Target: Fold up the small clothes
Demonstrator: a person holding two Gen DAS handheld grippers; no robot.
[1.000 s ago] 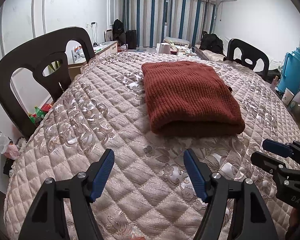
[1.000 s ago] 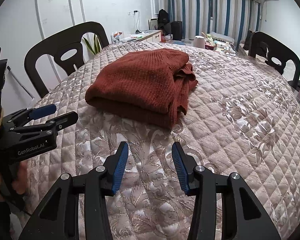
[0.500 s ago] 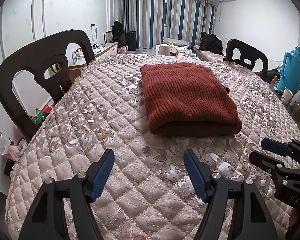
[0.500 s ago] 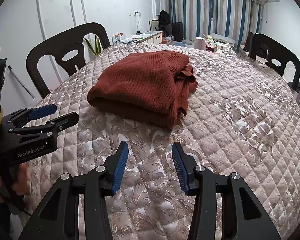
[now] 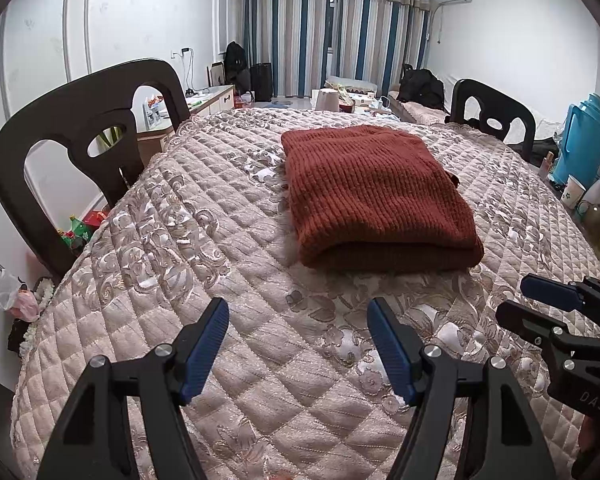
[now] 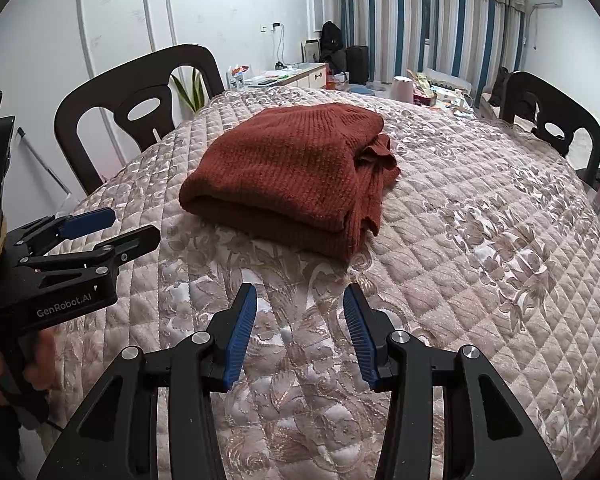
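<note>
Resting folded on the quilted cover point(image 5: 204, 240) of the bench, the rust-red knit sweater point(image 5: 372, 192) lies near the middle, slightly toward the far side. It forms a compact rectangular stack, rounded fold edge facing the near side. From the right wrist view its right side shows layered loose edges and a bunched bit of knit sticking out.

Left claw point(image 5: 298, 344): released, blue-padded fingers spread wide, nothing between them. It hangs over bare quilt on the near side of the sweater, apart from it, pointing down at a slant.

Right claw point(image 6: 300, 332): also released, fingers parted more narrowly than the left, nothing between them. It sits over bare quilt short of the sweater's near edge, no contact with the knit.

Each claw appears at the edge of the other's view: the right one at the right edge of the left view, the left one at the left edge of the right view, with part of a hand point(image 6: 4, 364) gripping its handle.

Surroundings: dark chair point(image 5: 80, 132) at the left side of the bench, second dark chair point(image 5: 496, 114) at the far right. Blue thermos jug point(image 5: 584, 140) and a cup point(image 5: 573, 193) stand off to the right. Striped curtains point(image 5: 332, 28) cover the far wall.
</note>
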